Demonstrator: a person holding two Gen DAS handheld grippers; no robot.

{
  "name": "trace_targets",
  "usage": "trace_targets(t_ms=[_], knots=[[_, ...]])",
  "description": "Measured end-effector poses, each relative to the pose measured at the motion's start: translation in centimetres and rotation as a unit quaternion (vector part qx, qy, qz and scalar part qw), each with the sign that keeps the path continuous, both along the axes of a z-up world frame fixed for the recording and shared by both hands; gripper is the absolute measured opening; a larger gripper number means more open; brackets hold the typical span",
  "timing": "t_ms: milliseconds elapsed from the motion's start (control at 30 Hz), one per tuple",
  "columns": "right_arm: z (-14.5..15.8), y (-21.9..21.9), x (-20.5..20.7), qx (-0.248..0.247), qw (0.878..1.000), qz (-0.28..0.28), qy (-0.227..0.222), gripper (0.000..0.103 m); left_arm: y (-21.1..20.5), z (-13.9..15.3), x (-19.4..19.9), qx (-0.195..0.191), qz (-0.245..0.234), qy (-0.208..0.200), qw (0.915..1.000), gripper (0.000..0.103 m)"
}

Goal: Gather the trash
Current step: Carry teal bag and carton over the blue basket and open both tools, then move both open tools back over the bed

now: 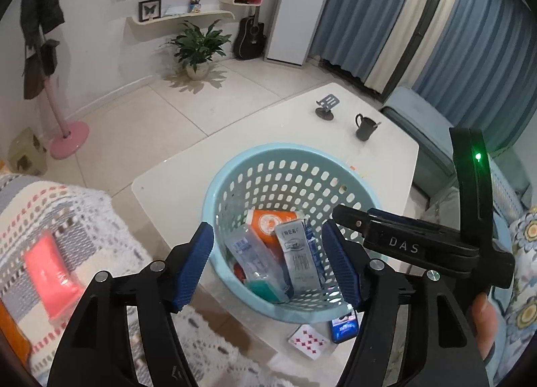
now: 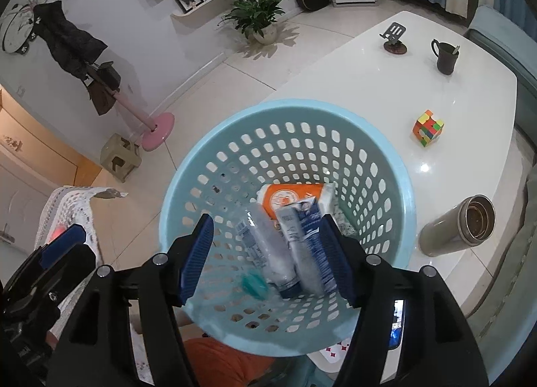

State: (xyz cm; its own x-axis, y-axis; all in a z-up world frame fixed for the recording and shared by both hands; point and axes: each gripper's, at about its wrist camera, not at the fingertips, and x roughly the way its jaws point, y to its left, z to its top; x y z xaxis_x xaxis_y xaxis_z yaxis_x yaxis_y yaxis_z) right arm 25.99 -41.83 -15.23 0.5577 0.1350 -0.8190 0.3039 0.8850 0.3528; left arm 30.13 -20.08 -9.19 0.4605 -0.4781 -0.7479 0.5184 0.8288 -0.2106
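Trash in blue basket [image 2: 407,205], bottle [image 2: 268,252], cartons [image 2: 302,239]

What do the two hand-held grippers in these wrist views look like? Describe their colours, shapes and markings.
Each gripper, the left gripper and the right gripper, has black angular arms joined by silver round pivot bolts, ending in two blue ribbed finger pads. In the left wrist view the right gripper's black body carries the pale letters DAS, and a small green light glows on an upright black strip.
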Motion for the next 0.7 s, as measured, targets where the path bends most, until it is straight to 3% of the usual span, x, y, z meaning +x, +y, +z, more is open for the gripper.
trace_targets(t_ms=[200,400,567,700], knots=[[2.4,2.9,-0.5,-0.006,0.999,0.03,-0.02,0.062,2.4,1.5,-1.5,-0.014,0.019,-0.013,0.9996,0.065],[5.4,7.5,-0.9,-0.025,0.995,0.086,-0.053,0.066,7.3,3.3,-3.2,-0.034,0.073,-0.023,0.9965,0.065],[7.1,11.8,-1.4,-0.033,0.988,0.132,-0.073,0.068,11.8,4.6,-5.3,0.022,0.147,-0.068,0.9865,0.072],[7.6,15.1,-1.3,-0.029,0.983,0.164,-0.078,0.069,16.2,5.0,-6.3,0.022,0.192,-0.064,0.979,0.072]])
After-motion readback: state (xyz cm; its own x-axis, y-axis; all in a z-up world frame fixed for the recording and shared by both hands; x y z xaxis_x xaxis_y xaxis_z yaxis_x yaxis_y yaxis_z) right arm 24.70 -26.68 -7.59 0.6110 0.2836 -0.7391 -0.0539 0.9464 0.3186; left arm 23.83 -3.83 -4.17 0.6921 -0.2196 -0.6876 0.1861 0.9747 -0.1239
